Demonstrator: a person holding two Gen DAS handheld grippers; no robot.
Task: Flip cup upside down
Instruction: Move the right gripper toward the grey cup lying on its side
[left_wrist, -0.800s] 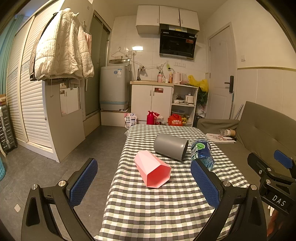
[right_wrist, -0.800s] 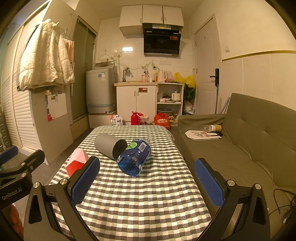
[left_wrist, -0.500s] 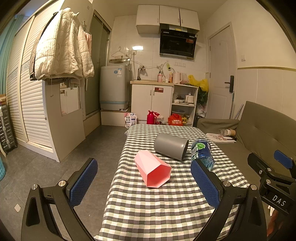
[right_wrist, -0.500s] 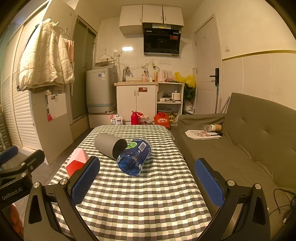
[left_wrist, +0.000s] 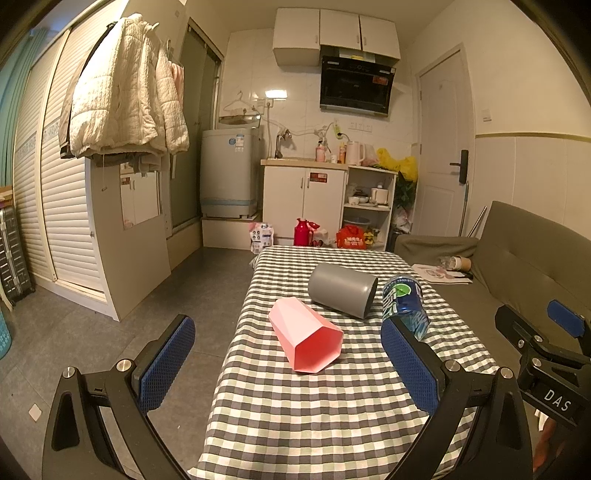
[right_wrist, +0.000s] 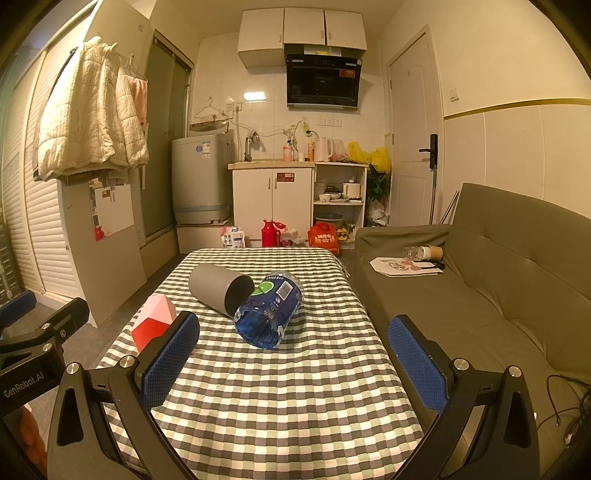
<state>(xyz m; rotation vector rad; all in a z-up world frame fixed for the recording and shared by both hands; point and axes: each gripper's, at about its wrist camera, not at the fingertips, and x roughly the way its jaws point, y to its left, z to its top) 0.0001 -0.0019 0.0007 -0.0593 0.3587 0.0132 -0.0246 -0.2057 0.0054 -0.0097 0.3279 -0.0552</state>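
Observation:
A pink faceted cup (left_wrist: 304, 339) lies on its side on the checked table (left_wrist: 314, 413), mouth toward me; it also shows in the right wrist view (right_wrist: 153, 322). A grey cup (left_wrist: 341, 290) lies on its side behind it, and appears in the right wrist view (right_wrist: 219, 289) too. A blue plastic bottle (right_wrist: 269, 309) lies beside the grey cup, also visible in the left wrist view (left_wrist: 403, 301). My left gripper (left_wrist: 288, 365) is open and empty, short of the pink cup. My right gripper (right_wrist: 293, 358) is open and empty, short of the bottle.
An olive sofa (right_wrist: 498, 280) runs along the table's right side, with papers and a paper cup (right_wrist: 424, 254) on it. A white cabinet (left_wrist: 107, 229) stands left of the table. Kitchen cupboards (right_wrist: 273, 199) and a washing machine (right_wrist: 201, 181) are at the back.

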